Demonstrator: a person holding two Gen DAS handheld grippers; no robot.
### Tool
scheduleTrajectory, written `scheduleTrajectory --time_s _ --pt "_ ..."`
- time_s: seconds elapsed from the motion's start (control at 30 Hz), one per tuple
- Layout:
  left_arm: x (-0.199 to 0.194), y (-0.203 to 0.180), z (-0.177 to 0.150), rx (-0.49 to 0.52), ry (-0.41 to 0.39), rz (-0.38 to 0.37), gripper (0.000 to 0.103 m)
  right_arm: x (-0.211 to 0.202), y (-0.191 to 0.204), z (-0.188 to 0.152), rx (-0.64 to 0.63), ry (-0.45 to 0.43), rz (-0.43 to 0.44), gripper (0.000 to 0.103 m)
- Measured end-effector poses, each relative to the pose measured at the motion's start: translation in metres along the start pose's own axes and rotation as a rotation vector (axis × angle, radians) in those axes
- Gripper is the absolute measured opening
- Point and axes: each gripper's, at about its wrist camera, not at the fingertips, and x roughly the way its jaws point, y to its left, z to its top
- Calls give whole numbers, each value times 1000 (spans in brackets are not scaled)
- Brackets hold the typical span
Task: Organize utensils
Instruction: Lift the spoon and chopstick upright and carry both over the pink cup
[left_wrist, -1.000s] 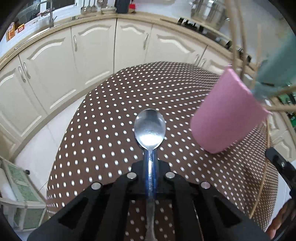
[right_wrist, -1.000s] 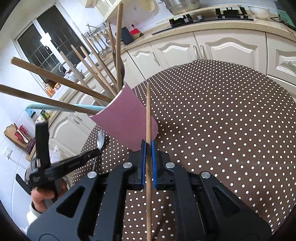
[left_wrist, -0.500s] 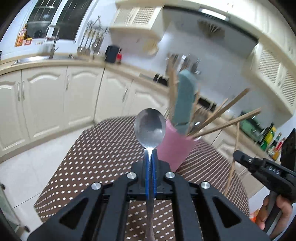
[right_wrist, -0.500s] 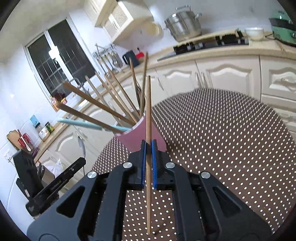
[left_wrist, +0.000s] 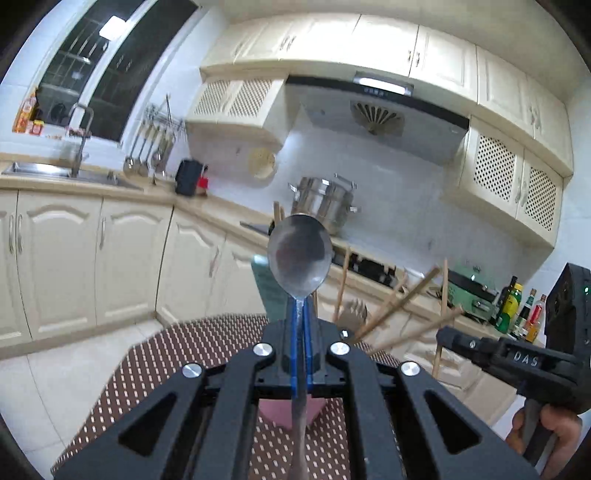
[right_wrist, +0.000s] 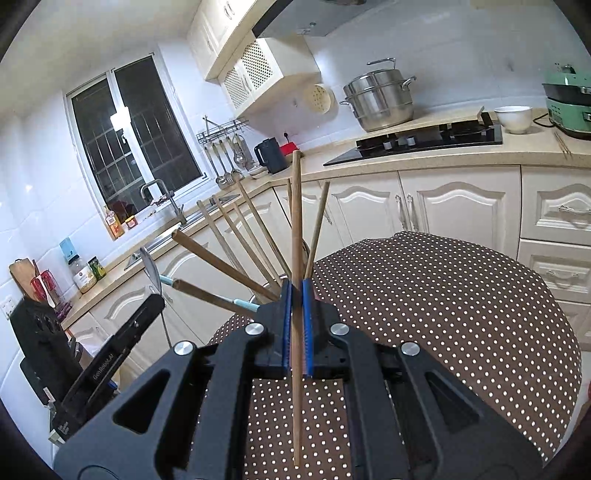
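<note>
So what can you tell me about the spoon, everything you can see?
The spoon looks like shiny grey metal, with a smooth oval bowl and a thin straight handle. The left gripper is shut on the handle just below the bowl, its blue pads pinching both sides. It is held in the air, bowl pointing away from the camera, touching nothing else. The handle's lower end runs down out of view.

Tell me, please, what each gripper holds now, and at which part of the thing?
The left gripper holds a metal spoon by its handle, just below the bowl. The right gripper holds a wooden chopstick near its middle.
</note>
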Motion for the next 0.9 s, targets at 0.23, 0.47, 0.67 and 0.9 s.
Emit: scheduleTrajectory --time_s 0.23,0.47,0.67,0.9 --pt "-7 0 16 8 -83 -26 3 9 3 15 -19 -74 0 6" --pt "-12 -10 41 2 -178 -54 3 17 19 44 -89 -222 10 6" --pt "-11 -11 55 -5 -219 -61 3 30 35 57 -154 -329 3 6" --pt "-2 -6 60 -23 -221 -63 3 52 36 50 -188 -342 8 6"
